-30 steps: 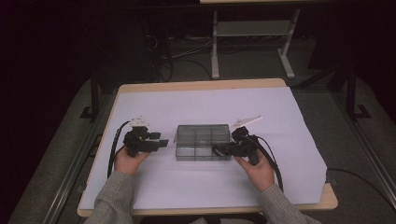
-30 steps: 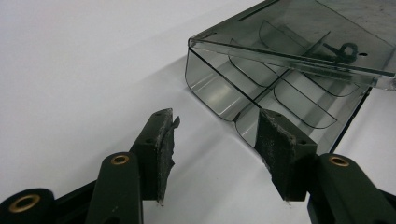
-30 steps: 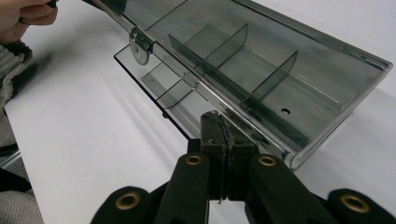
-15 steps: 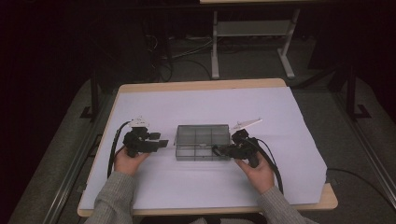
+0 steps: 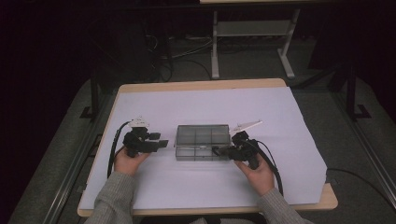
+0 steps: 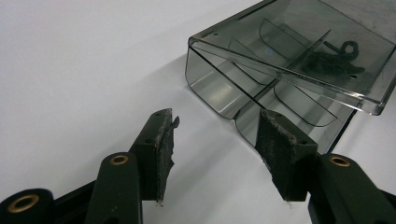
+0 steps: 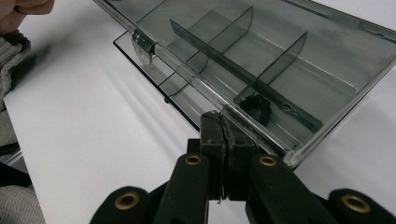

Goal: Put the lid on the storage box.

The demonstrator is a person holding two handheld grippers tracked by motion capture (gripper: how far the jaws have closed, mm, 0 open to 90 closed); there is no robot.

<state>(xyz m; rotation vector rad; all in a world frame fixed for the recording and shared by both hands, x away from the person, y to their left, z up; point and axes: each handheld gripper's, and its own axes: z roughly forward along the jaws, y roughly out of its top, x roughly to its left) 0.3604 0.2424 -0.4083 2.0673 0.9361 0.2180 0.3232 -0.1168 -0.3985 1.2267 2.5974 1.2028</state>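
One small black part [image 7: 256, 108] inside box [image 7: 261, 60], right gripper [image 7: 225, 128] fingers together

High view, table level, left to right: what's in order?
Left tongs → clear compartment box → right tongs, shut at the box's right end; the two overlap there.

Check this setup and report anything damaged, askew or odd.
The left gripper has worn pads: the left one is frayed and peeling off its jaw at the top edge. The smoky plastic box lies square on the table, its lid partly lifted. Nothing is spilled.
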